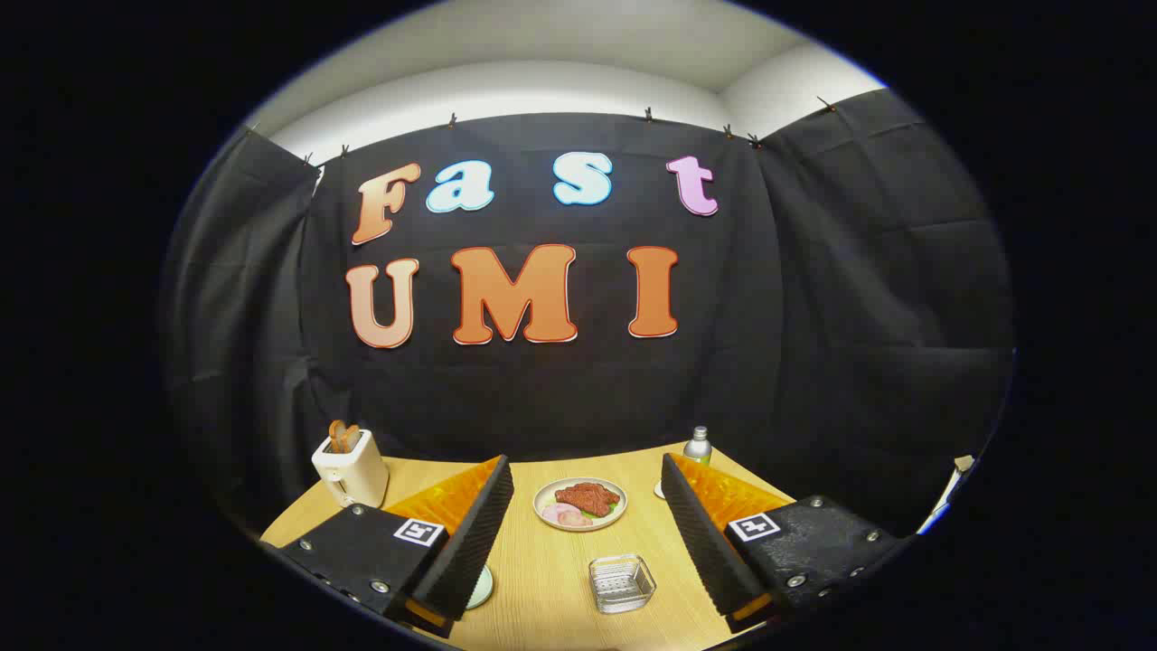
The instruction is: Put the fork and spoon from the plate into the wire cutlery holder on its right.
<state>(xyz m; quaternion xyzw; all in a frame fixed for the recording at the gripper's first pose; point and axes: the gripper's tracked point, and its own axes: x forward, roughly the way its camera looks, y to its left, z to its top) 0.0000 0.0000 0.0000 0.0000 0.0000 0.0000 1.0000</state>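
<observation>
The gripper [587,533] hangs above a light wooden table [542,579], jaws spread wide and grasping nothing. Between the fingers a square wire cutlery holder [622,583] sits close; beyond it is a round white plate [579,504] of food. No fork or spoon can be made out, while a cream toaster [351,467] stands left and a small metal bottle [697,446] right.

You've got a pale wood-grain table [542,579], cream toaster [351,468], silver wire cutlery holder [621,583], and reddish-brown meat [587,496] on a white plate [544,498].

even overhead light | sharp centre | strong fisheye bending at edges
</observation>
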